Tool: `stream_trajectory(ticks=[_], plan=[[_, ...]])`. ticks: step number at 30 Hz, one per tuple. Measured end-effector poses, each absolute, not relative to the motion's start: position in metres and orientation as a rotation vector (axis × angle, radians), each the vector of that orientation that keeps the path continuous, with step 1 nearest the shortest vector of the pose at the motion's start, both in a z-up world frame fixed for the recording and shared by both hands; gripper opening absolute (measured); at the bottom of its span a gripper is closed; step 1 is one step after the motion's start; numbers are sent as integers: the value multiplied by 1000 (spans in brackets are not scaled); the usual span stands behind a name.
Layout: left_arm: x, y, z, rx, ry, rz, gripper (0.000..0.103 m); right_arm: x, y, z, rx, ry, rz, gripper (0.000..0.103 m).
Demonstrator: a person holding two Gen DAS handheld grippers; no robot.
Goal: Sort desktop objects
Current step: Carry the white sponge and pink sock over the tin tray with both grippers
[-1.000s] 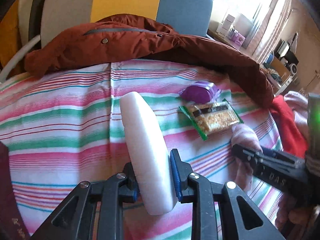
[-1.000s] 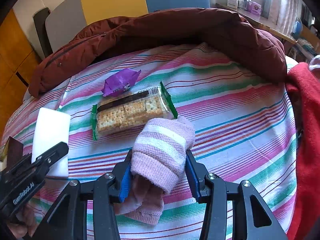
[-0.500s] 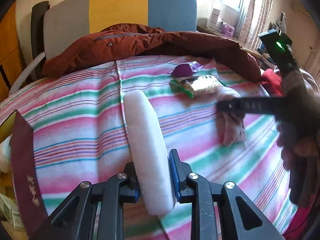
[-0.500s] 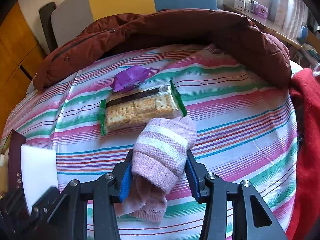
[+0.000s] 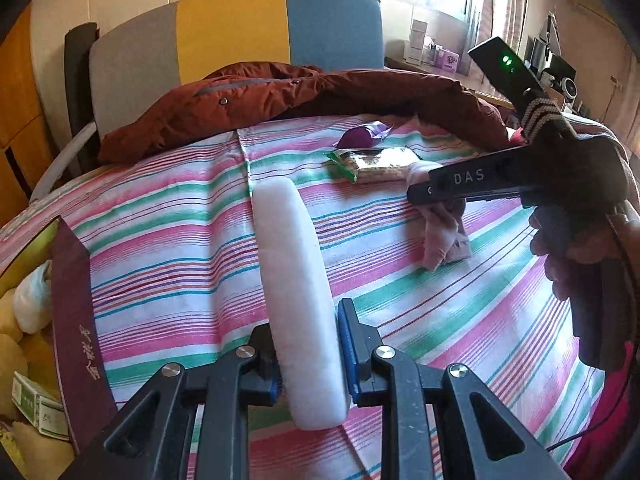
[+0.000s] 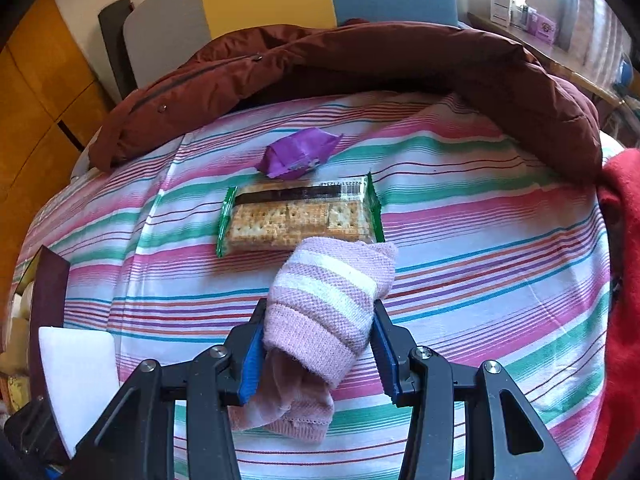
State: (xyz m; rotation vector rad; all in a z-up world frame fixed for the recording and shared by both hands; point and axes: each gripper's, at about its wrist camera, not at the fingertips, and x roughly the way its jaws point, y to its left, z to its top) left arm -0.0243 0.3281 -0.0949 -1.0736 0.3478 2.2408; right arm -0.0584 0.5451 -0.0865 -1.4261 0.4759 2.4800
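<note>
Over striped cloth [image 5: 168,240] | left gripper [image 5: 308,354] clamps smooth white slab [image 5: 294,280] | right gripper [image 6: 318,354] pinches ribbed pink sock [image 6: 324,304]

Left tongs [image 5: 308,354] and right tongs [image 6: 318,354] both clamped, angled downward.

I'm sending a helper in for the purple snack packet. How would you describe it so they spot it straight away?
Start at the striped cloth and look toward the brown jacket heaped along its far edge. Just in front of the jacket lies the green-edged cracker pack. The purple packet sits right behind it: small, crumpled, the only purple wrapper there.
</note>
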Motion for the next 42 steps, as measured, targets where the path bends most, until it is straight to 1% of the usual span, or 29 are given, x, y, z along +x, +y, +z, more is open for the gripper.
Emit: stream_trajectory(ticks=[15,20,33,42], plan=[[-15,308,-64,-1005,341,2296,22,-55,526,-84,-1495,432,2537,47],[-12,299,-51,-968,334,2321,22,-56,508,-85,-1554,379,2597,47],[-11,255,-24,-933,279,2394,22,-51,461,-79,-1607,340,2755,47],[-15,219,-15,-954,209,2436,22,-55,440,-71,-1582,361,2861,47]])
